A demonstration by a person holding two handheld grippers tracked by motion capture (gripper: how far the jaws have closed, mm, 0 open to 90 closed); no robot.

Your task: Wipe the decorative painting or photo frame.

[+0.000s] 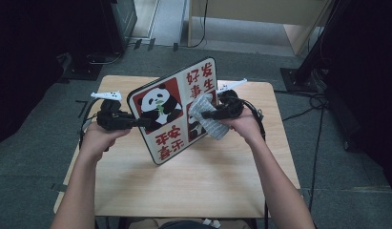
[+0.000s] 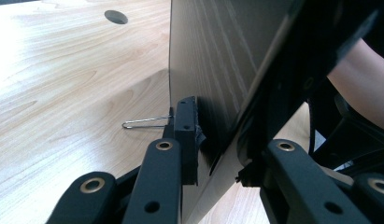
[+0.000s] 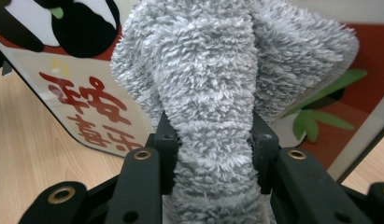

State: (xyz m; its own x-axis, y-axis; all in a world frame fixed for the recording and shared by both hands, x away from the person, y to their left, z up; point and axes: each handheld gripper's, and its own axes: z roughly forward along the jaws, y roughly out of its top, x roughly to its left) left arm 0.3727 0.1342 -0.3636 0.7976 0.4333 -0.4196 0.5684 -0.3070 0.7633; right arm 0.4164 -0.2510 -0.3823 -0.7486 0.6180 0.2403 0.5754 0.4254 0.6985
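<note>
Fluffy grey cloth (image 3: 213,107) sits right up close in my right gripper view, squeezed between the two black jaws. My right gripper (image 3: 212,154) has closed on it, and the jaws are only as far apart as the bunched cloth is thick. The soft top of the cloth flops forward and touches the picture side of the board behind it.

That board is a flat square panda sign board with red writing and rounded corners (image 1: 172,109). In the high view it stands tilted up on the light wooden table (image 1: 208,181), with its bottom corner resting on the table top. I can see one panda on a red patch, and red letters on a cream patch.

My left gripper (image 1: 143,122) comes in from the left side and pinches the edge of the board. In my left gripper view the jaws are closed tight on it, one pad (image 2: 186,135) on the plain dark back side and the other jaw on the front. A thin bent metal wire (image 2: 145,122) pokes out from the back of the board, just above the table.

In the high view the cloth hangs over the right half of the board, near a second panda. I see no boxes, bowls or other containers on the table.
</note>
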